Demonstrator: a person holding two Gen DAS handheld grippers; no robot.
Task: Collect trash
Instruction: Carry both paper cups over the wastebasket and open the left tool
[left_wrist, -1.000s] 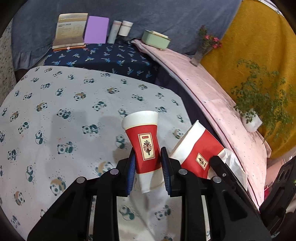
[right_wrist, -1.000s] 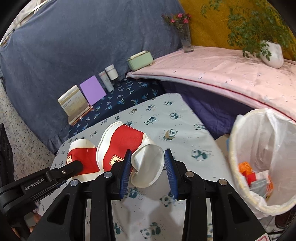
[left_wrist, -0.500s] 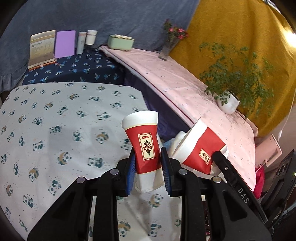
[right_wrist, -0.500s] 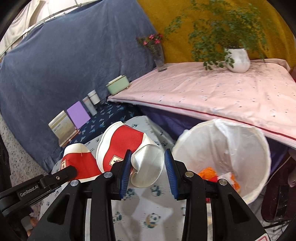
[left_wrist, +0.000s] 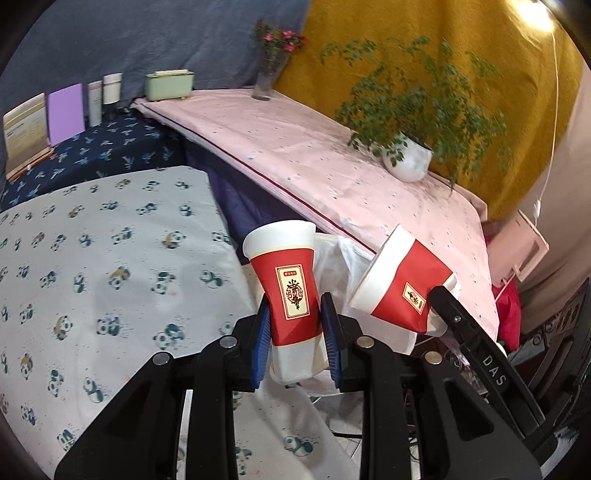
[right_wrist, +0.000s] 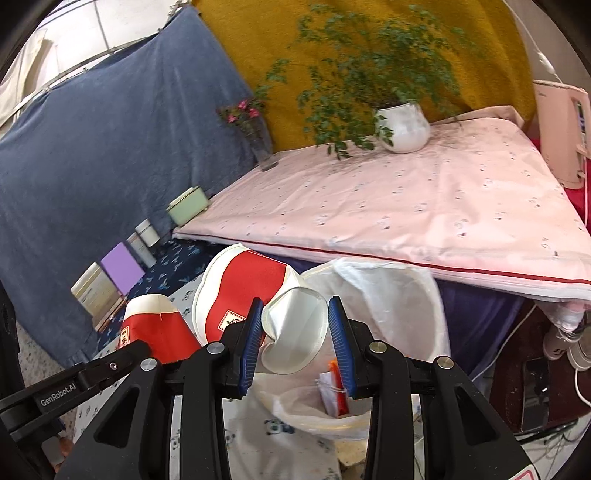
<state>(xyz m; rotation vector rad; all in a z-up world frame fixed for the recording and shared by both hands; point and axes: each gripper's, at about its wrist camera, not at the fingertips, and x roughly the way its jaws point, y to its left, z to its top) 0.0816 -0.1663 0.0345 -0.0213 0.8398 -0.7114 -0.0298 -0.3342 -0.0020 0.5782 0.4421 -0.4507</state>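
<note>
The person is carrying 2 red-and-white paper cups toward the bin, 1 in each tongs. The left tongs (left_wrist: 295, 332) are closing partway on the left cup (left_wrist: 291, 288), both blue pads pressing its red wall near the base, its rim pointing up and away. The right tongs (right_wrist: 295, 332) are pinching the right cup (right_wrist: 258, 295) at its squashed white base, the cup lying on its side with its rim aimed away to the left.

To do this well, each cup should probably be brought fully over the mouth of the bin (right_wrist: 388, 295) before either grip lets go, since a light cup dropped at the rim could bounce out onto the tabletop (left_wrist: 110, 258). The right cup is sitting just above the bin's near edge, with trash showing below; the left cup is hanging beside the bin's white liner, nearer the tabletop edge. Releasing 1 at a time would likely be safer
</note>
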